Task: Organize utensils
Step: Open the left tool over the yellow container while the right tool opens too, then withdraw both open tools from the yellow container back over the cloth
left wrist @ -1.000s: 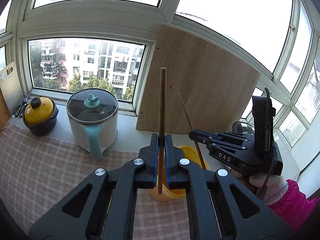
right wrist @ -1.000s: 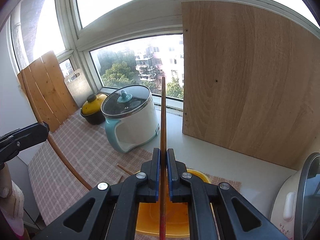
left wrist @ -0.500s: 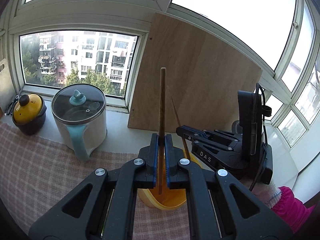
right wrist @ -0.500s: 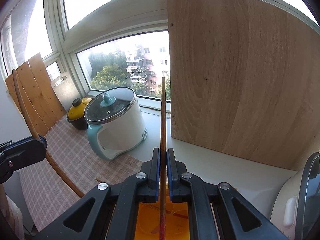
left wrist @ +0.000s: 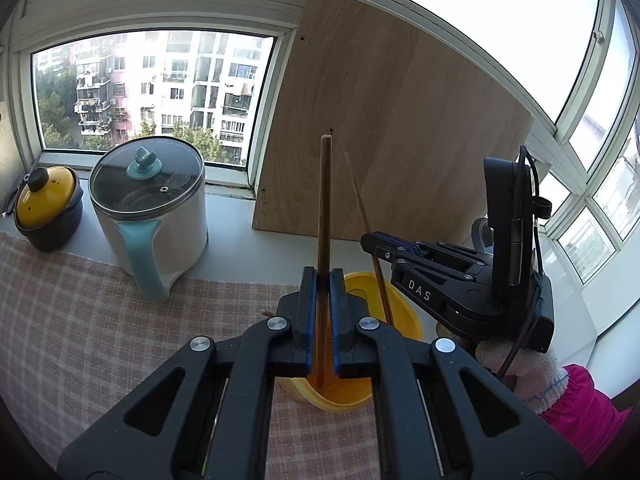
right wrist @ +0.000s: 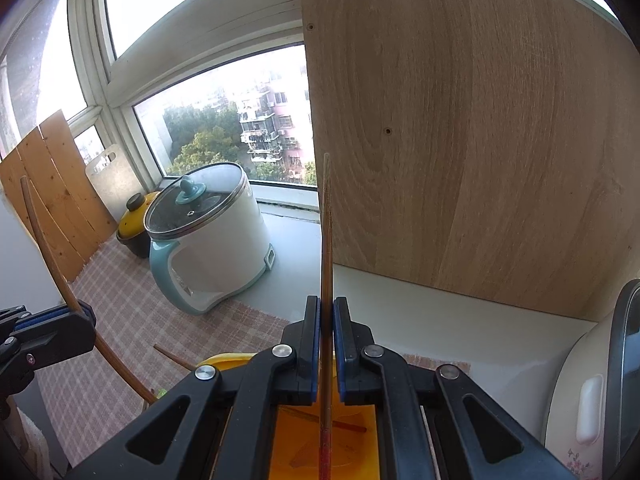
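My left gripper (left wrist: 323, 280) is shut on an upright brown chopstick (left wrist: 324, 200) whose lower end hangs inside the yellow holder (left wrist: 400, 308). My right gripper (right wrist: 326, 312) is shut on a second upright chopstick (right wrist: 326, 240), its lower end over the holder's orange inside (right wrist: 352, 448). In the left wrist view the right gripper (left wrist: 370, 242) holds that chopstick (left wrist: 362, 208) tilted over the holder. In the right wrist view the left gripper (right wrist: 82, 314) stands at the left with its chopstick (right wrist: 42, 248). Another chopstick (right wrist: 174, 358) lies on the cloth beside the holder.
A white and teal electric pot (left wrist: 150, 208) and a yellow-lidded dark pot (left wrist: 46, 208) stand on the sill behind the checked cloth (left wrist: 80, 312). A large wooden board (left wrist: 392, 120) leans on the window. A white appliance (right wrist: 592, 392) sits at the right.
Both grippers have lowered and moved forward over the yellow holder. Both chopsticks' lower ends have sunk deeper into it. Both stay shut.
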A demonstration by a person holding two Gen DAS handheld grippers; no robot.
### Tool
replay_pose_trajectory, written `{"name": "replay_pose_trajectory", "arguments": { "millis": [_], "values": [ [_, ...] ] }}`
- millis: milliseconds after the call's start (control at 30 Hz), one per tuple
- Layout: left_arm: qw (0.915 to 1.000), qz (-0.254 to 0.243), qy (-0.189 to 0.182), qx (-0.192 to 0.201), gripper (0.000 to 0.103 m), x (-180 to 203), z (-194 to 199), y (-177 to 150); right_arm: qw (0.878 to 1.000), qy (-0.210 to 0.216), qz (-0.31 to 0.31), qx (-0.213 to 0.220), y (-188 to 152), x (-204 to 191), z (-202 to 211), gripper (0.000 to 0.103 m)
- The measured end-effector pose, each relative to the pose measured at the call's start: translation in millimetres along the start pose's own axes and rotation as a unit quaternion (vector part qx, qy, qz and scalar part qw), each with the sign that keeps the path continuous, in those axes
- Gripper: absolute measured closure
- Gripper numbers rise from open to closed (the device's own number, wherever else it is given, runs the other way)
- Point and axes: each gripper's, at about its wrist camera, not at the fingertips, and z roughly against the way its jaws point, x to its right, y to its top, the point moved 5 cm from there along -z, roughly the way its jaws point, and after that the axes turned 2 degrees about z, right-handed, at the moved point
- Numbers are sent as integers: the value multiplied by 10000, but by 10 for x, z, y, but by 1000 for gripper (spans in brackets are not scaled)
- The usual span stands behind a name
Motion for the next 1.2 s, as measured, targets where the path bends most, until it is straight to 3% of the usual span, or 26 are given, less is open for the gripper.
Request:
{"name": "replay_pose_trajectory", "arguments": {
  "millis": [300,433,467,500,567,667,800,867,967,1200],
  "values": [
    [9999,10,11,-145,99,-34,-60,-83,10000,13,-18,-79,-93,24,7,98],
    [9998,26,28,-208,99,-45,-65,-120,10000,12,11,-18,-116,6,59,77],
    [9997,33,32,-234,92,-48,-68,-128,10000,7,8,-11,-121,4,72,75],
    [9996,53,55,-259,71,-57,-70,-140,10000,1,-5,-5,-126,4,86,74],
    [9997,89,52,-216,54,-71,-44,-156,10000,-10,-39,7,-139,10,119,63],
    [9997,63,73,-212,54,-84,-5,-188,9999,-75,-65,76,-162,33,183,40],
    [9997,42,119,-186,54,-125,68,-223,9998,-117,-117,89,-214,51,266,32],
    [9998,62,131,-167,54,-160,117,-247,9997,-128,-159,153,-234,50,318,18],
    [9998,68,165,-126,54,-216,192,-279,9995,-157,-167,221,-256,30,393,13],
    [9994,158,304,-31,54,-471,410,-386,9996,-120,-43,244,-335,-112,514,11]
  ]
}}
